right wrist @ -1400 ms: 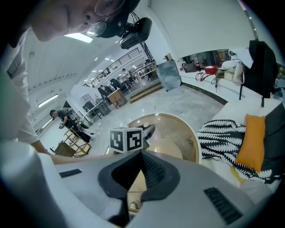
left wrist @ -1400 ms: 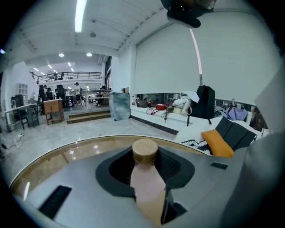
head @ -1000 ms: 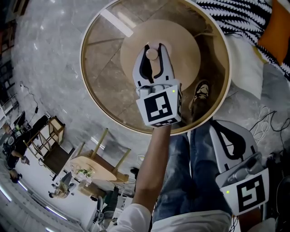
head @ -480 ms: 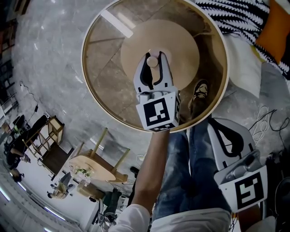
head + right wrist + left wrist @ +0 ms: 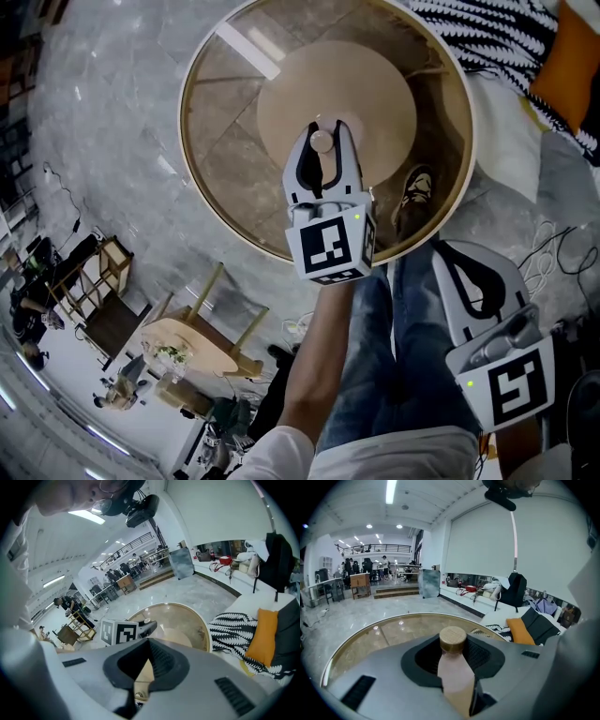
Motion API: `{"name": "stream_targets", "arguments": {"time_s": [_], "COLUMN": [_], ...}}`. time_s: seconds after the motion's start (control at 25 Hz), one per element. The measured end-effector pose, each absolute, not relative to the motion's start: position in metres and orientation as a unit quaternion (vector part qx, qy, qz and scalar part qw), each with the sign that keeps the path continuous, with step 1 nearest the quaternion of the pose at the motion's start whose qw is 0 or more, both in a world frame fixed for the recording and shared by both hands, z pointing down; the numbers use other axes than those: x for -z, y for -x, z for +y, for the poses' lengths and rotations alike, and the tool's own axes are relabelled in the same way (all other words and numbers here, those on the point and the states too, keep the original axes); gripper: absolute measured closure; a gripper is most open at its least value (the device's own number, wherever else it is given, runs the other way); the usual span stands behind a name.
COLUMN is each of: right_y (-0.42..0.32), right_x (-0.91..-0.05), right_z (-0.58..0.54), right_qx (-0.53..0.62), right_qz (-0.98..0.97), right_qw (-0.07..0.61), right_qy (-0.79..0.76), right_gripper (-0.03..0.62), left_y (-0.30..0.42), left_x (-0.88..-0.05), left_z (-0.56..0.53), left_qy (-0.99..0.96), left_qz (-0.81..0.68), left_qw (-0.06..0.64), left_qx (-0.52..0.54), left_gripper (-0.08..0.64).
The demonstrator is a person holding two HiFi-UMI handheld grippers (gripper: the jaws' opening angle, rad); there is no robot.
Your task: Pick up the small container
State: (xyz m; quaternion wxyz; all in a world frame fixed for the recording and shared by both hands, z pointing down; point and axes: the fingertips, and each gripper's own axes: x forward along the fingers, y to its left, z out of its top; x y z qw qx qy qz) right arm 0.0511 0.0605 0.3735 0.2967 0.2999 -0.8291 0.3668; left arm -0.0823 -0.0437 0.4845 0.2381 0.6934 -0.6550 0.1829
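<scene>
The jaws of the left gripper (image 5: 325, 132) are part-way closed and pressed against the sides of the small container (image 5: 453, 665), a pale pinkish bottle with a round wooden cap. The pads sit on the body below the cap, which stands free above them. That low grip probably keeps the bottle upright and stops it pivoting. In the left gripper view the bottle stands nearly straight along the jaws. From the head view it sits over the middle of the round glass surface (image 5: 217, 173), above the wooden base disc (image 5: 380, 84) seen through the glass. Whether its bottom has cleared the glass cannot be told for sure, though the pick-up looks done or nearly so. The right gripper (image 5: 442, 253) has its jaws drawn together on nothing. It is held back near the person's denim-clad legs (image 5: 394, 375), well apart from the bottle, likely because one gripper is enough for so small a thing.
</scene>
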Motion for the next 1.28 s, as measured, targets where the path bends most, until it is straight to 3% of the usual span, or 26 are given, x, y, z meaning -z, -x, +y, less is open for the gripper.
{"name": "stream_targets", "arguments": {"time_s": [1.28], "right_y": [-0.019], "right_x": [-0.328], "right_z": [0.067], "right_qx": [-0.31], "right_qz": [-0.856], "right_qw": [0.3], "right_qy": [-0.285], "right_gripper": [0.577], "left_y": [0.089], "left_x": [-0.403], "left_z": [0.016], "left_qy": [-0.709], "left_qz": [-0.633], "left_qw": [0.252], "left_qx": [-0.179], "left_gripper": [0.419]}}
